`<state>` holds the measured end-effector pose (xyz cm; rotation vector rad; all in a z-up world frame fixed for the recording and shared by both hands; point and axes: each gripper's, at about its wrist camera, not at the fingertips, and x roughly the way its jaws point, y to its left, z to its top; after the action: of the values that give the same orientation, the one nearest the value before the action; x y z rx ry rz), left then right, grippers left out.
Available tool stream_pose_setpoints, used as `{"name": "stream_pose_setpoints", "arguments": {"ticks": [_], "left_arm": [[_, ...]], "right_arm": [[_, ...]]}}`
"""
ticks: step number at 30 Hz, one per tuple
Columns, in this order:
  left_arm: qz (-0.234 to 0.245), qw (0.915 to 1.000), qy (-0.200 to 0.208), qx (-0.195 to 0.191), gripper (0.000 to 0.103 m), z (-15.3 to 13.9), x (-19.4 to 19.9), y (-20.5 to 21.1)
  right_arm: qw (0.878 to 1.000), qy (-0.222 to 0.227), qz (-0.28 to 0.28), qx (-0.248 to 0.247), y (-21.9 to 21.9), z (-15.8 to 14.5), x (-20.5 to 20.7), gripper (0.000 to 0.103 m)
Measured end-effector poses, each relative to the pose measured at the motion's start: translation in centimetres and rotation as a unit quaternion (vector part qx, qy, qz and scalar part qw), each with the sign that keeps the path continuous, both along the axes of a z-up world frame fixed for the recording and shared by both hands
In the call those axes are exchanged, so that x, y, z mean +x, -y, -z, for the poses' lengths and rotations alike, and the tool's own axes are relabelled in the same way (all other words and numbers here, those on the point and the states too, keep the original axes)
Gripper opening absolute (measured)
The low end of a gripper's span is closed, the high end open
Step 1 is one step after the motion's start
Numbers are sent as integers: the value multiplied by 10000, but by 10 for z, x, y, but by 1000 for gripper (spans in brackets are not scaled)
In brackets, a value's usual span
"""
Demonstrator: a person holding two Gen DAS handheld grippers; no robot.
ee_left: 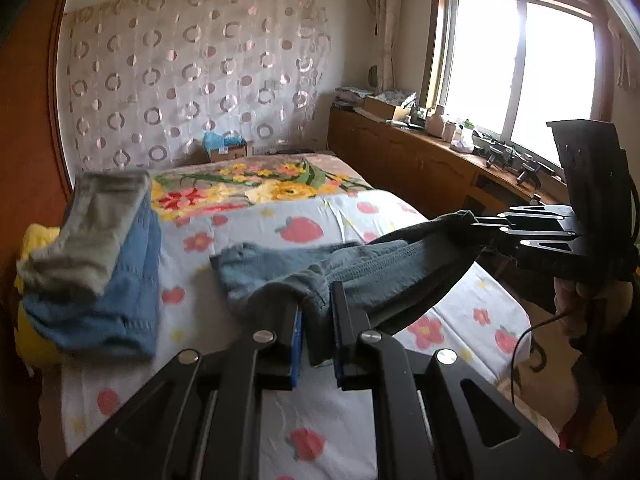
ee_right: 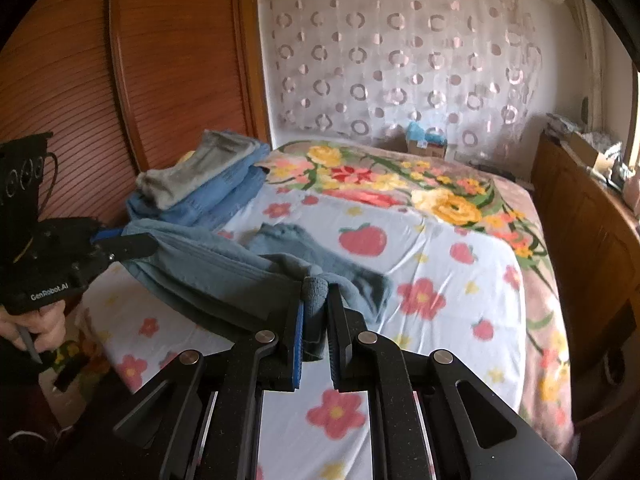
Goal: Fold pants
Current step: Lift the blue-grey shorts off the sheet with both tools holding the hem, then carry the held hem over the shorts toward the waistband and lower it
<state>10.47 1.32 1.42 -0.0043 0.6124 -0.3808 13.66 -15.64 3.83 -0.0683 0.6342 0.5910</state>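
While each hand-held gripper, left (ee_left: 316, 312) and right (ee_right: 314, 312), clenches the blue-grey pants (ee_left: 360, 268), we hold them half-draped over the bed (ee_left: 248, 216); folded stack (ee_left: 100, 248) at nine o'clock; folding remains.

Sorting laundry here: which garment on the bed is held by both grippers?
The grey-blue pants, stretched between them; the grey and blue garments lie stacked, untouched.

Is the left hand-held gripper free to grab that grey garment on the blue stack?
Probably not yet: the left hand-held gripper is shut on the blue-grey pants, though nothing blocks the way to the grey garment.
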Motion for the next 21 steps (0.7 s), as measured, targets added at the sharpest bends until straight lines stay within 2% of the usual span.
{"name": "stream_pose_setpoints", "arguments": {"ticks": [7,13,21], "left_arm": [[44,9998,-130,124,10,9,-7,2],[38,9998,-178,120,10,15,-10,4],[86,9996,-264,19,10,27,-28,-2]], "right_arm": [[9999,-146,-50,6,-5,19,-13,7],[9997,-226,-37,113,-3,27,-12,7],[9994,-278,-69,173,-6,40,-30,7]]}}
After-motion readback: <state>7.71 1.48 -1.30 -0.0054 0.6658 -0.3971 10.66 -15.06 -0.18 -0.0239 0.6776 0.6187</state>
